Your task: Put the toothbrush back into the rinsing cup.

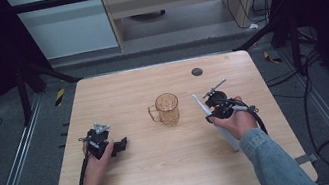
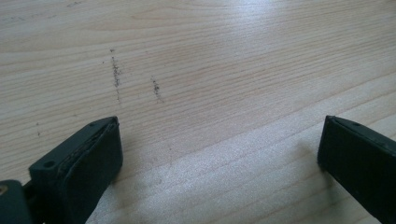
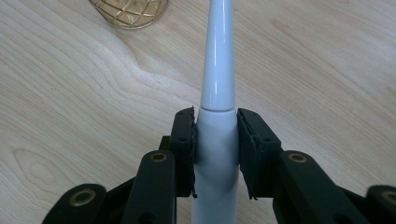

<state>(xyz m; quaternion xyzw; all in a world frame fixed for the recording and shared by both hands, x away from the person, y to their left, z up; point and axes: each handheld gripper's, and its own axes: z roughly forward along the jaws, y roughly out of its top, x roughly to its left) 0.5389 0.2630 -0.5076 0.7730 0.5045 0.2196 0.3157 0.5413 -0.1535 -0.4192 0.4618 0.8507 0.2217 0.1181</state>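
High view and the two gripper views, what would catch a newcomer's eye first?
An amber, see-through glass mug stands mid-table on the light wooden table. Right of it, the right gripper is shut on a long white tapered plastic wand. The left gripper rests open on bare wood at the left.

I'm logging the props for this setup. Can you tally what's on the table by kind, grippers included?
Amber glass mug: 1
White electric toothbrush, clamped in the right gripper: 1
Grippers: 2, the right gripper and the left gripper, jaws apart over the bare table
Total: 4
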